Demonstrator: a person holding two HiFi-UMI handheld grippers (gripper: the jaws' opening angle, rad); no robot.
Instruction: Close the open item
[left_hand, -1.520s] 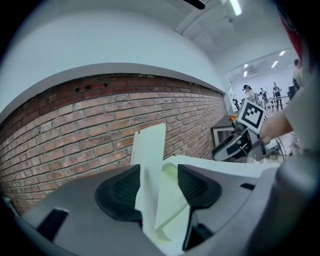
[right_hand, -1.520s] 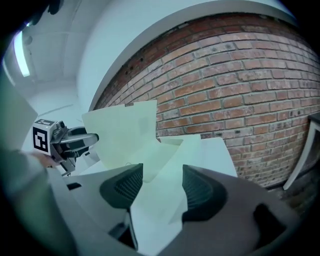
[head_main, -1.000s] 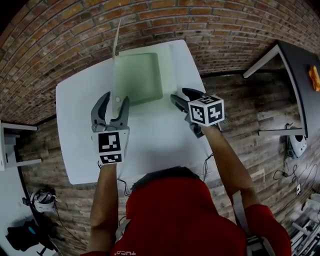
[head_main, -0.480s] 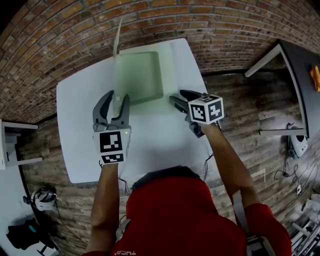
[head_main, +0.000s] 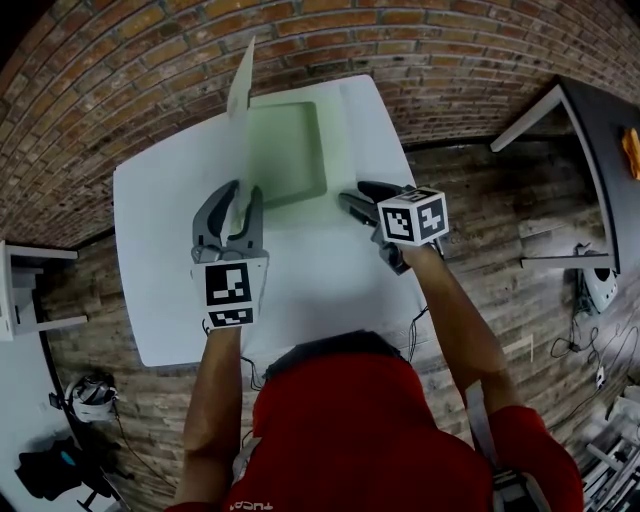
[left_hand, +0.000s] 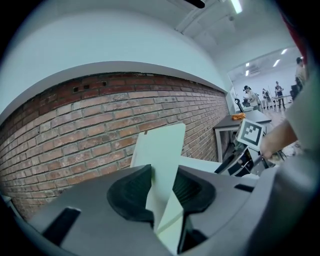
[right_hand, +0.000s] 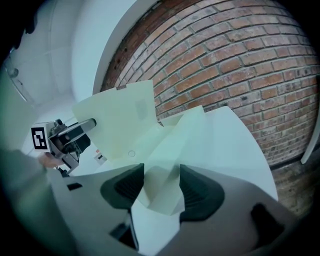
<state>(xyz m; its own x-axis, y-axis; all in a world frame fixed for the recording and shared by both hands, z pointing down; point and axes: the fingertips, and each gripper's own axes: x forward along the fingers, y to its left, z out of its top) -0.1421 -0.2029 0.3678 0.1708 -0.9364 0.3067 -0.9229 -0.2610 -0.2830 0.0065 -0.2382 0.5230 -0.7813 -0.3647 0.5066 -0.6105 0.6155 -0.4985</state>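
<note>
A flat pale green box (head_main: 285, 155) lies open on the white table (head_main: 170, 250). Its lid (head_main: 240, 80) stands upright along the box's left side. My left gripper (head_main: 238, 195) reaches that lid from the near side. Its jaws have just been closing, and in the left gripper view the lid (left_hand: 160, 150) sits between the pads, touching both. My right gripper (head_main: 358, 195) hovers at the box's near right corner. In the right gripper view a folded flap corner (right_hand: 160, 185) fills the gap between its parted jaws, and the lid (right_hand: 120, 125) rises at the left.
A brick wall (head_main: 400, 40) runs behind the table, and wooden floor surrounds it. A dark side table (head_main: 600, 130) with an orange object (head_main: 628, 155) stands to the right. White furniture (head_main: 20, 290) stands at the left. Cables and gear lie on the floor.
The left jaws have narrowed around the lid's edge. The lid has tipped from edge-on to leaning slightly toward the box. The right gripper has barely moved.
</note>
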